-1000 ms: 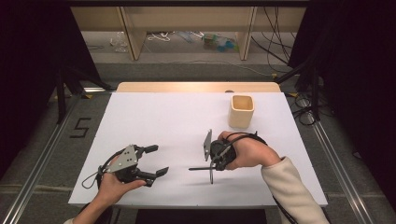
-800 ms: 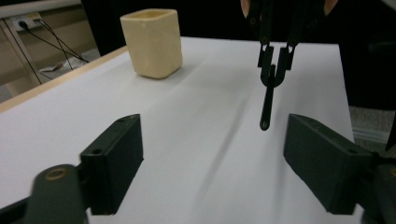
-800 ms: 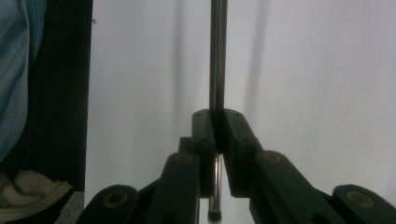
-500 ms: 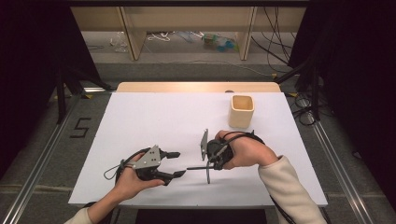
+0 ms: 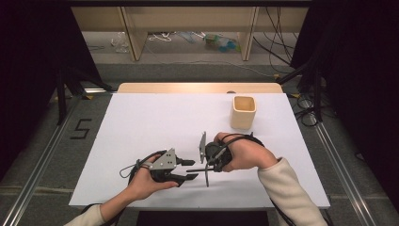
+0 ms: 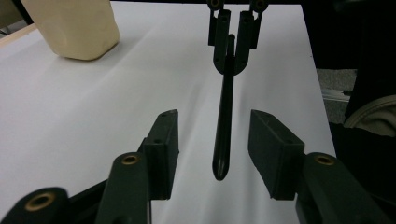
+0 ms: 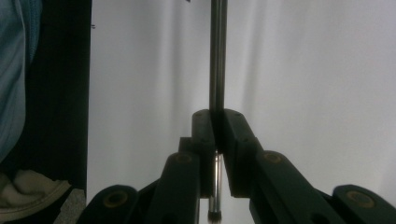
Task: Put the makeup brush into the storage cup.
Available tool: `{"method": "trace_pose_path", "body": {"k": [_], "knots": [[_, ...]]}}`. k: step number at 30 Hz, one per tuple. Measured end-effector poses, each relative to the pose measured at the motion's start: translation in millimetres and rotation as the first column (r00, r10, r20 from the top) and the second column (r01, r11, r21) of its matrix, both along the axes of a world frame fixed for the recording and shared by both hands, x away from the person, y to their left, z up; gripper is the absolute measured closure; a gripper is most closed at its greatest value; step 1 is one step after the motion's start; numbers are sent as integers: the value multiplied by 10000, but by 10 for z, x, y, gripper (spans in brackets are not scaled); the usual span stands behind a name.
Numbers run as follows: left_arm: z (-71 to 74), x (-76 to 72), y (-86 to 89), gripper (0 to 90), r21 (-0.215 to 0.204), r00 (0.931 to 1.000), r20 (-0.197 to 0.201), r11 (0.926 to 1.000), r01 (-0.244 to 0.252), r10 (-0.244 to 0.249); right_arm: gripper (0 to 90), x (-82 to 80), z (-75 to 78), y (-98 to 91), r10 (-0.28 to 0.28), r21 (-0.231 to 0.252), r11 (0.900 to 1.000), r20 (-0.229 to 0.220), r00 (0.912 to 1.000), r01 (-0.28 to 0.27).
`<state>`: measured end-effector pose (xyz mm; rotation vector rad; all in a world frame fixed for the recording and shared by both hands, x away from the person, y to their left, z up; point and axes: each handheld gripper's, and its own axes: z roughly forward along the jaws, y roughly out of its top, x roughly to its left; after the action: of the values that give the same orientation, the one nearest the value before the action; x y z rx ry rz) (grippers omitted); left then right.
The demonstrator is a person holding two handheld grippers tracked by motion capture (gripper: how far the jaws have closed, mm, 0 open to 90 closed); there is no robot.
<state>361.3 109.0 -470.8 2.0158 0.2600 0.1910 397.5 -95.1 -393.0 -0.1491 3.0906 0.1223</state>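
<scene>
White matte table [image 5: 141, 122] and squarish beige cup [image 5: 243, 112] sit in high view. Left gripper view: slim black pen [image 6: 223, 121] tip between left gripper [image 6: 212, 149] pads, apart; jaws just closing. Right gripper view: right gripper [image 7: 215, 149] clamped on pen.

The white table [image 5: 141, 122] lies bare from nine through twelve o'clock of the two grippers, so a hand could sweep freely there, with the beige cup [image 5: 243, 112] at about one o'clock, well apart from them, the lone standing obstacle. At the near edge the room is tight: the right gripper [image 5: 207, 160] clamps a thin black rod [image 6: 224, 116] that juts toward nine o'clock, straight into the gap of the left gripper [image 5: 190, 169], whose jaws have just been closing around the rod's tip with a slim gap left on either side. The person's forearms block the strip at six o'clock.
</scene>
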Motion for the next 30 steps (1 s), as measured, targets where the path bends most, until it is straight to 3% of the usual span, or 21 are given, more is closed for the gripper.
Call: {"method": "trace_pose_path", "body": {"k": [1, 2, 12, 19, 30], "knots": [[-6, 5, -8, 561, 45, 10000, 2, 10000, 43, -44, 843, -22, 1, 6, -284, 45, 9996, -54, 9996, 284], [-15, 7, -15, 572, 72, 10000, -30, 9999, 75, -75, 843, -5, 5, 3, 1, -76, 10000, 108, 9999, 0], [-40, 12, -54, 658, 240, 9996, -74, 9994, 269, -267, 843, -20, -5, 16, -51, -67, 10000, 26, 10000, 51], [-51, 6, -64, 716, 118, 9995, -134, 9995, 297, -295, 843, -17, -19, 30, 114, -178, 9998, 34, 9999, -114], [-75, -13, -93, 817, 550, 9994, -52, 9979, 341, -339, 841, -31, -27, 49, 273, -324, 9991, 145, 9995, -268]]}}
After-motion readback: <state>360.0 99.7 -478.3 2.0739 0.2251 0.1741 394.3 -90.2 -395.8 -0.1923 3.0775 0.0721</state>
